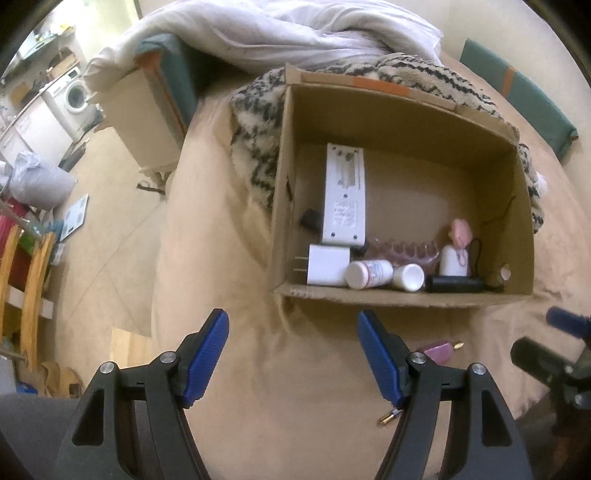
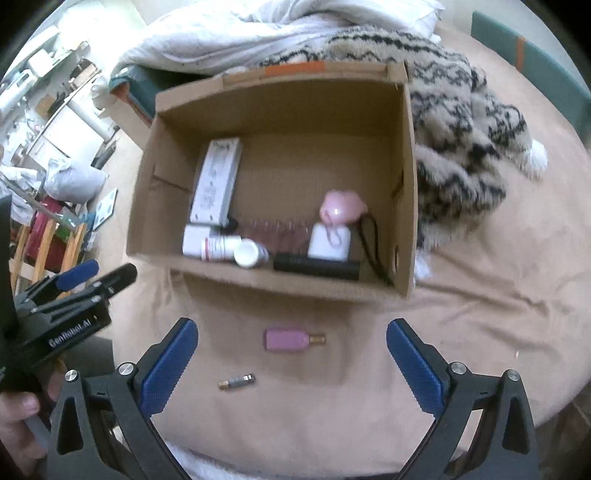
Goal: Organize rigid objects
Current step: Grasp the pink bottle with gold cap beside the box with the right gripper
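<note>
An open cardboard box [image 1: 402,295] [image 2: 280,284] sits on a beige bed sheet. It holds a white power strip [image 1: 343,195] [image 2: 216,184], a white plug adapter [image 1: 328,265], white bottles [image 1: 369,274] [image 2: 251,253], a black cylinder [image 1: 454,284] [image 2: 316,267], a pink comb and a pink-topped white item [image 2: 330,236]. A small pink bottle [image 2: 291,339] [image 1: 439,349] and a small battery [image 2: 236,382] [image 1: 388,418] lie on the sheet in front of the box. My left gripper [image 1: 293,358] is open and empty above the sheet. My right gripper [image 2: 291,363] is open and empty, with the pink bottle between its fingers.
A patterned fleece blanket [image 2: 458,122] and a white duvet [image 1: 280,33] lie behind the box. The bed edge drops to the floor at left, where a nightstand [image 1: 144,122] and wooden chair [image 1: 29,291] stand. The left gripper also shows in the right wrist view [image 2: 79,282].
</note>
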`<state>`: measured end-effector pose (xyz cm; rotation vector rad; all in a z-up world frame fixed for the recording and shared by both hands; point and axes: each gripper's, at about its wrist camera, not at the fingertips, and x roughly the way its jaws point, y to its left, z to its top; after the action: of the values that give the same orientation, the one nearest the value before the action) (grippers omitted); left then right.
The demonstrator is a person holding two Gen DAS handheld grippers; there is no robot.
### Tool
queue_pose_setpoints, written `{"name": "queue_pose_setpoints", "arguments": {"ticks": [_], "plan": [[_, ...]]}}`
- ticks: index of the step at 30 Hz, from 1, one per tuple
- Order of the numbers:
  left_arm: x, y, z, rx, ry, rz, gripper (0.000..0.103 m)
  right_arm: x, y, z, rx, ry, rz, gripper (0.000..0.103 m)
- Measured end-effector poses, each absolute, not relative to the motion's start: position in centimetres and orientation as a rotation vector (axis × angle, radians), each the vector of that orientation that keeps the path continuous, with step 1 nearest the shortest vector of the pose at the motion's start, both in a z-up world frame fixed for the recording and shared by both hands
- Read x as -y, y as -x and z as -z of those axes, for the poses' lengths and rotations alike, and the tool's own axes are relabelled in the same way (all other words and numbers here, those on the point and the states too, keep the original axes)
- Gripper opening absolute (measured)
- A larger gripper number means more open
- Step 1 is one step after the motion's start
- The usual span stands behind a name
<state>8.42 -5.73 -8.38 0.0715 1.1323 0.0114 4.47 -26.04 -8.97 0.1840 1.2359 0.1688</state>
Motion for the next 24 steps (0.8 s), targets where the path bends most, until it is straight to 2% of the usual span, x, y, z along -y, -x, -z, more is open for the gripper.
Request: {"name": "queue_pose_setpoints", "arguments": {"ticks": [12,20,24], "plan": [[5.0,-8.0,9.5,-1.153,-0.037,-0.054,0.069,27.4,-5.9,14.5,-1.394,-0.412,-0.144,0.103],[4.9,-8.0,10.3,-1.2,-0.019,-0.03,0.069,22.1,-7.4,19.2,-1.516,-0.097,-0.118,0.103],[4.7,-8.2,10.4,-1.206,-0.006,-0.036,0.069,21.2,-7.5,20.7,-1.554,-0.063,-0.109,0.103]]}}
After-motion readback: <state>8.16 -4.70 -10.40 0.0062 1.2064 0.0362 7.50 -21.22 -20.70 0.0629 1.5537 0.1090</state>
